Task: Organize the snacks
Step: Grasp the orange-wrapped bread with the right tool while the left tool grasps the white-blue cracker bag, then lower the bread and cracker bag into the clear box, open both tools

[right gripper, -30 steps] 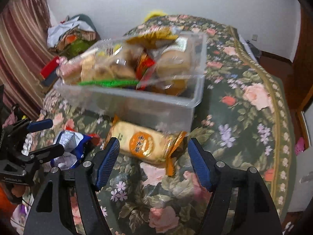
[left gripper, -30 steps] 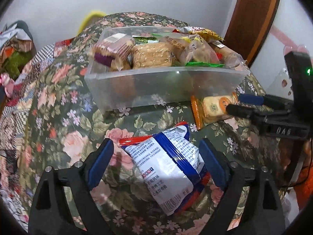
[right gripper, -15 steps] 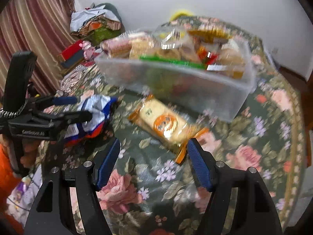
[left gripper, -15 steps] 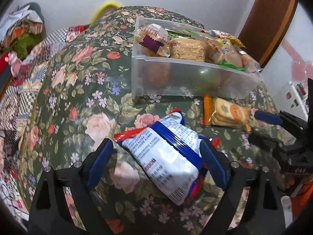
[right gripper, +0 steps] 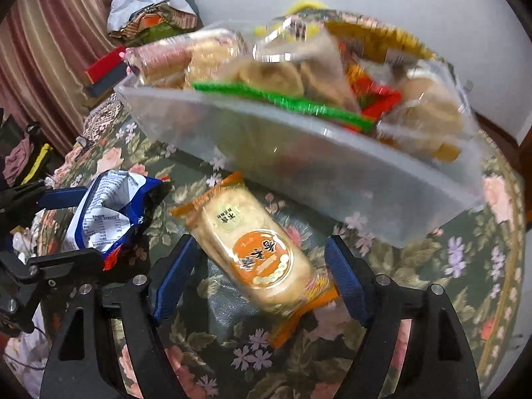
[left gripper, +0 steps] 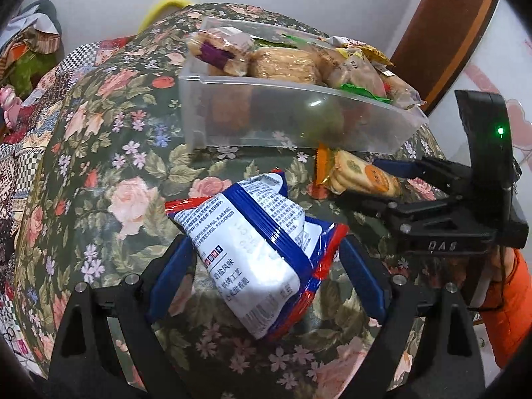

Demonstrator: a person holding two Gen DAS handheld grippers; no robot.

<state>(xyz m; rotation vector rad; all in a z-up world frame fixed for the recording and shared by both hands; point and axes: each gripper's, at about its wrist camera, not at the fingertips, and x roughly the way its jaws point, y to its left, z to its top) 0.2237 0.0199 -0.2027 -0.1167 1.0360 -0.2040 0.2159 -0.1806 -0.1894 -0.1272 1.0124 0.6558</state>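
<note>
A white, blue and red snack bag (left gripper: 262, 252) lies on the floral tablecloth between the jaws of my left gripper (left gripper: 266, 269), which stands open around it. An orange cracker pack (right gripper: 256, 249) lies between the jaws of my right gripper (right gripper: 262, 279), also open around it. The cracker pack (left gripper: 359, 176) and right gripper (left gripper: 382, 183) show at the right of the left wrist view. The snack bag (right gripper: 109, 212) and left gripper (right gripper: 63, 222) show at the left of the right wrist view. A clear plastic bin (left gripper: 292, 126) full of wrapped snacks stands just behind both packs.
The round table wears a floral cloth (left gripper: 99, 153). A brown door (left gripper: 449, 30) is at the back right. Piled clothes (right gripper: 153, 10) and a striped curtain (right gripper: 43, 53) are beyond the table's left side. The bin (right gripper: 332, 179) is blurred in the right wrist view.
Both grippers have moved forward, so the snack bag and the cracker pack now sit deeper between their jaws. The views have swung; the bin looks closer to the right gripper.
</note>
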